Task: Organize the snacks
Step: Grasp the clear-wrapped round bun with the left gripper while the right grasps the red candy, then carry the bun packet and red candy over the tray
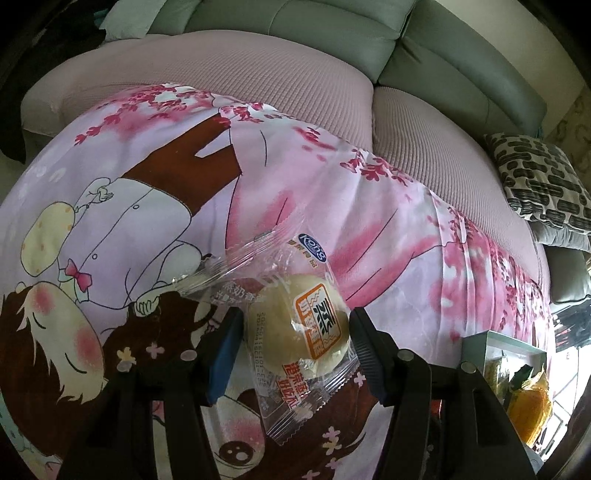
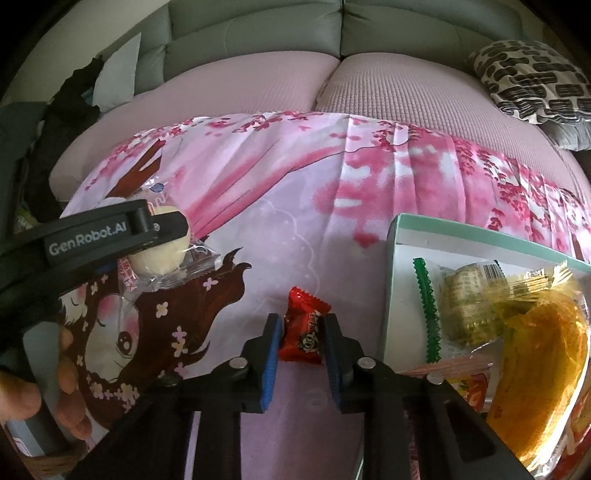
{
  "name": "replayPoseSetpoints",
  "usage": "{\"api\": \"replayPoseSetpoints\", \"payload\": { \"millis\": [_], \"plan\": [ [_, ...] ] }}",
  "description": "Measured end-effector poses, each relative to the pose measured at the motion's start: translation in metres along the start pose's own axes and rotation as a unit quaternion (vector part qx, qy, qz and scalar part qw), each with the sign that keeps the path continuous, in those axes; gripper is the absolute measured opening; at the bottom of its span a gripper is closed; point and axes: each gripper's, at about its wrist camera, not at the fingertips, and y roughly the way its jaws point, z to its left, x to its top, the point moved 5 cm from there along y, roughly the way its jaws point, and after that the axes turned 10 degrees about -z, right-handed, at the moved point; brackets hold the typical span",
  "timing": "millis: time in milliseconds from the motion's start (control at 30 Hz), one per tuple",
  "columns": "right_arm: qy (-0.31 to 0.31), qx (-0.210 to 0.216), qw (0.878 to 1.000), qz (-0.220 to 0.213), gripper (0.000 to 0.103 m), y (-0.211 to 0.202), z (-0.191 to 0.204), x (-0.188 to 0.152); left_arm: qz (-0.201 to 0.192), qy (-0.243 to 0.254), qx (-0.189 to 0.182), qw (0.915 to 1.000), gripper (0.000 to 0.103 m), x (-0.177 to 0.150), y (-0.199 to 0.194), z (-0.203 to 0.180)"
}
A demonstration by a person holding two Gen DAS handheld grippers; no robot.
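Both grippers are black; fingers (image 2: 271, 354) carry ribbed blue pads; silver screws; left gripper (image 2: 147, 236) reads "GenRobot.AI"; bare-skinned hand (image 2: 55, 384).

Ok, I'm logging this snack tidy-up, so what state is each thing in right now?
left gripper: jaws closed on the bun.
bun packet: sealed, pinched at both sides.
right gripper: jaws closed on the red packet.
red snack packet: sealed, upright.
snack box: open, holding several packets.

Cartoon-print sheet (image 2: 295, 221), patterned cushion (image 2: 532, 81), grey sofa (image 2: 258, 33).
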Motion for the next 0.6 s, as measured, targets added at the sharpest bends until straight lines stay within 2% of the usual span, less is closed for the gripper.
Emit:
{"api": "replayPoseSetpoints", "payload": {
  "millis": [33, 367, 600],
  "plan": [
    [0.000, 0.000, 1.000, 0.000, 0.021, 0.000, 0.000, 0.000, 0.000, 0.000, -0.001, 1.0000, 0.061, 0.000, 0.000, 0.000],
    [0.011, -0.001, 1.000, -0.024, 0.020, -0.022, -0.004, 0.009, -0.009, 0.027, -0.003, 0.9996, 0.055, 0.001, -0.008, -0.009],
    [0.019, 0.008, 0.999, -0.046, 0.020, -0.052, -0.004, 0.011, -0.031, 0.048, -0.006, 0.9983, 0.055, 0.007, -0.040, -0.022]
  ]
}}
